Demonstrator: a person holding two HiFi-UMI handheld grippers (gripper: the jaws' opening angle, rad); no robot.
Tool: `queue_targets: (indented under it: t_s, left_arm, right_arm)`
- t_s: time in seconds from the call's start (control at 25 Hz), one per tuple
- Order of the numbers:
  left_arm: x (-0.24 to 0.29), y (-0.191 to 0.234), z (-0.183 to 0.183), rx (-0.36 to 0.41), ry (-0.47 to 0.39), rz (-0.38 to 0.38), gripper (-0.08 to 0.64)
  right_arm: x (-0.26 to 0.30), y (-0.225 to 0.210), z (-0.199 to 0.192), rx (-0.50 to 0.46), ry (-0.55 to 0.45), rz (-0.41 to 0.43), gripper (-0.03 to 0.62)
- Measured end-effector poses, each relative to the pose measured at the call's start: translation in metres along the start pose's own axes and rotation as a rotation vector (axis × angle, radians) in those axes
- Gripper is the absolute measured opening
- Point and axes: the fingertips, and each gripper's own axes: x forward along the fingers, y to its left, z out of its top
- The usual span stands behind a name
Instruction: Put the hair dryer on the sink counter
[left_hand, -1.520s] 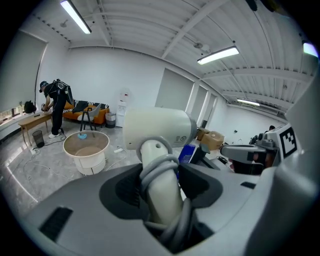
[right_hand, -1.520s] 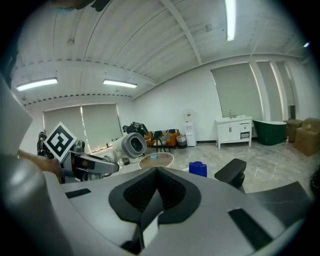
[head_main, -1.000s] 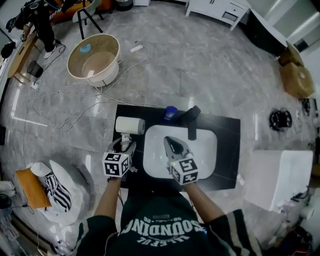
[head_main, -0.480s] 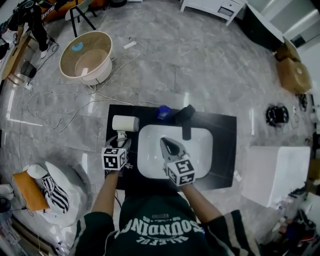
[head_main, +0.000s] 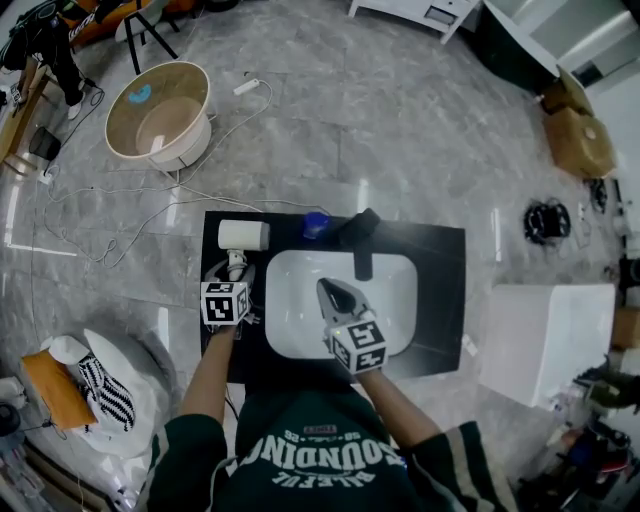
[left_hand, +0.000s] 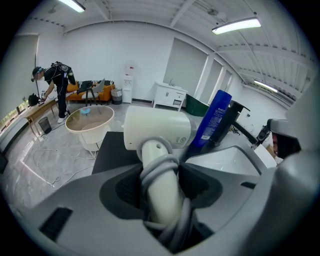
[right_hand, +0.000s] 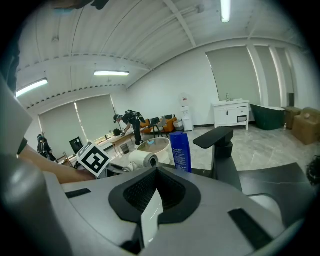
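Here my left gripper (left_hand: 159, 175) pinches the hair dryer (left_hand: 155, 130) by its cord-wrapped handle (above the black counter (head_main: 440, 290)); my right gripper (right_hand: 154, 175) is pressed together, empty.

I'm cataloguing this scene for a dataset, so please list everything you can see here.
counter: one, black, in front of the person
sink: one, white, set in the counter
hair dryer: one, white, over the counter's left end, held by its handle
faucet: one, black, behind the sink
bottle: one, blue, left of the faucet
tub: one, beige, on the floor, far left
cardboard boxes: two, brown, on the floor, far right
boxy unit: one, white, right of the counter
left gripper: one, grey, shut on the hair dryer
right gripper: one, grey, shut and empty, over the sink
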Motion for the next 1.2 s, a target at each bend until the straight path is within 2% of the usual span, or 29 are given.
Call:
queue_targets:
  t_s: [0.36,0.92,1.2]
  left_arm:
    - [0.019,0.015,0.003,-0.049,0.014,0.02,0.215]
    - [0.039,0.023,-0.005,-0.028,0.077,0.033,0.216]
    - [0.036,0.019,-0.007,-0.006,0.087,-0.004,0.239]
  right_arm:
    - [-0.007,-0.009,-0.007,0.002,0.005,-0.027,0.0]
    - [-0.024,-0.014,-0.024,0.008,0.02,-0.078,0.0]
    - [-0.034,-0.004,-0.029,0.012,0.016,-0.093,0.0]
